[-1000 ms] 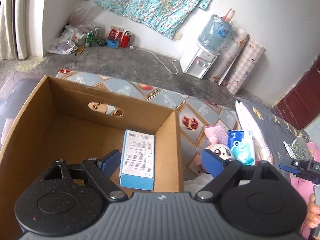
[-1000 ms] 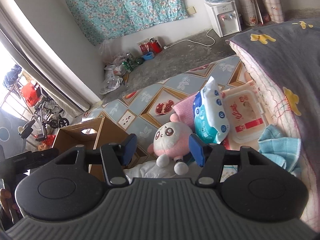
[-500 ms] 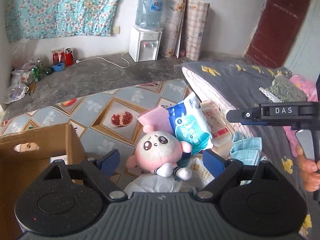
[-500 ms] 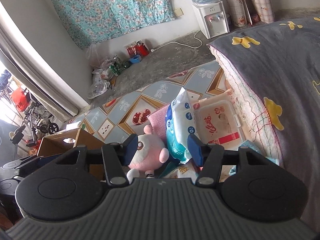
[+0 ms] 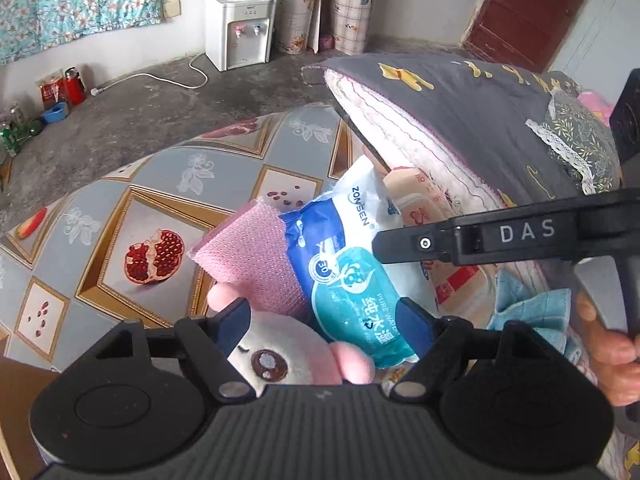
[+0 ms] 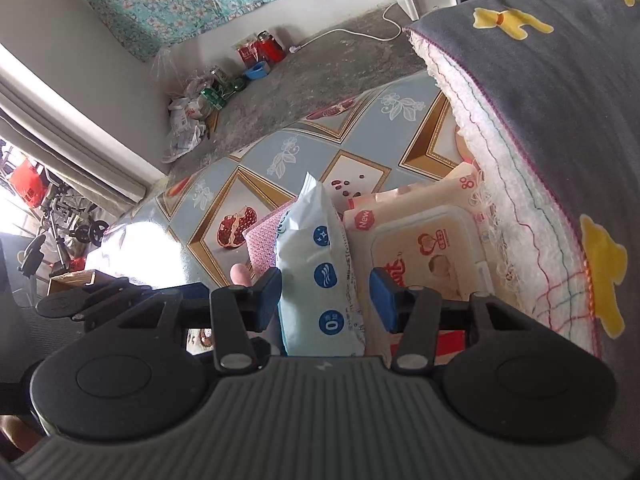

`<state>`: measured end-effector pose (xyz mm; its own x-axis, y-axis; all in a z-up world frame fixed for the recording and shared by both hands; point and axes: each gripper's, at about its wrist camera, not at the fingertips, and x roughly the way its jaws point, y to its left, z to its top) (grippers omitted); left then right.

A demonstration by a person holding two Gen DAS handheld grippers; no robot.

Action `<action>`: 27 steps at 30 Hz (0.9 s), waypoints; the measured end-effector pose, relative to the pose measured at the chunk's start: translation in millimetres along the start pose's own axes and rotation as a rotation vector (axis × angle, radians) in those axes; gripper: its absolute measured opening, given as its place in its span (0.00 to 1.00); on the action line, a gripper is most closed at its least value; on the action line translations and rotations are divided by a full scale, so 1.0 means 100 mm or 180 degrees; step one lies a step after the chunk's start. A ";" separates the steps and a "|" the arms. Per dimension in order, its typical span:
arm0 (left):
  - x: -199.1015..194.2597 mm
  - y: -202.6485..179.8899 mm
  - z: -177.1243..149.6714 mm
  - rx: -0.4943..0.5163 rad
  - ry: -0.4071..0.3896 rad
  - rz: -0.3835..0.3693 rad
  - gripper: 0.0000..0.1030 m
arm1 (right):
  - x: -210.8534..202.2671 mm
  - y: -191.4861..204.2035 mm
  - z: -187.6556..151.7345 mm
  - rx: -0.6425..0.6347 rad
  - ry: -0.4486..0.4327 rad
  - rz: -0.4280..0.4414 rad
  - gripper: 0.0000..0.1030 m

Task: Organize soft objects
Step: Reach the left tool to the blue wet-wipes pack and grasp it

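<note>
A pink and white plush toy (image 5: 280,360) lies on the patterned mat, between the open fingers of my left gripper (image 5: 324,322). A blue wet-wipes pack (image 5: 352,284) leans beside it, next to a pink cloth (image 5: 248,256). In the right wrist view the same wipes pack (image 6: 320,264) stands on edge between the open fingers of my right gripper (image 6: 325,298), not squeezed. A pink lidded wipes pack (image 6: 428,252) lies to its right, with a light blue cloth (image 5: 532,312) near it. The right gripper's arm (image 5: 500,236) crosses the left wrist view.
A thick grey quilt (image 6: 540,100) with a white fleece edge rises on the right. The patterned floor mat (image 5: 132,208) spreads to the left. A cardboard box corner (image 6: 72,278) shows at far left. A water dispenser (image 5: 240,28) and clutter stand by the wall.
My left gripper swung from over the cardboard box to the plush toy and came down close to it. My right gripper moved forward until its fingers stand either side of the blue wipes pack.
</note>
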<state>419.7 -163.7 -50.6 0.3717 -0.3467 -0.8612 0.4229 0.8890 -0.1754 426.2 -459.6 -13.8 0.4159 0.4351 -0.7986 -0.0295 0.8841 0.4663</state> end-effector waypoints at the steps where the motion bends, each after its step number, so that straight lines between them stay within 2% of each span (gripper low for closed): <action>1: 0.06 -0.01 0.02 0.0001 0.0051 -0.0011 0.78 | 0.03 0.00 0.02 -0.0012 0.0020 0.0021 0.47; 2: 0.13 -0.02 0.03 -0.0015 0.0089 -0.0020 0.78 | 0.05 0.00 0.03 -0.0029 0.0036 0.0035 0.46; 6: 0.18 -0.01 0.04 -0.0053 0.0070 -0.0086 0.80 | 0.10 0.03 0.07 -0.0099 0.0074 0.0081 0.29; 9: 0.17 0.03 0.04 -0.0121 0.0070 -0.0147 0.80 | 0.09 0.01 0.06 -0.0104 0.0054 0.0114 0.26; 13: 0.09 0.03 0.06 -0.0207 0.0043 -0.0270 0.80 | 0.00 -0.07 0.03 -0.0037 -0.0001 0.0238 0.25; 19: -0.08 -0.07 0.07 -0.0316 -0.0088 -0.0609 0.82 | -0.29 -0.38 0.03 0.0195 -0.0055 0.0531 0.25; 23: 0.05 -0.23 0.09 -0.0246 0.0004 -0.0609 0.83 | -0.27 -0.64 0.00 0.0458 0.0028 0.0672 0.25; 27: 0.24 -0.30 0.11 -0.0357 0.0128 -0.0692 0.85 | -0.21 -0.79 -0.03 0.0649 0.0063 0.0807 0.26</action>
<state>424.8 -202.1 -60.3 0.2479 -0.5233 -0.8153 0.3943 0.8232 -0.4085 417.5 -537.9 -35.3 0.4008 0.6419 -0.6536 0.0536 0.6958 0.7162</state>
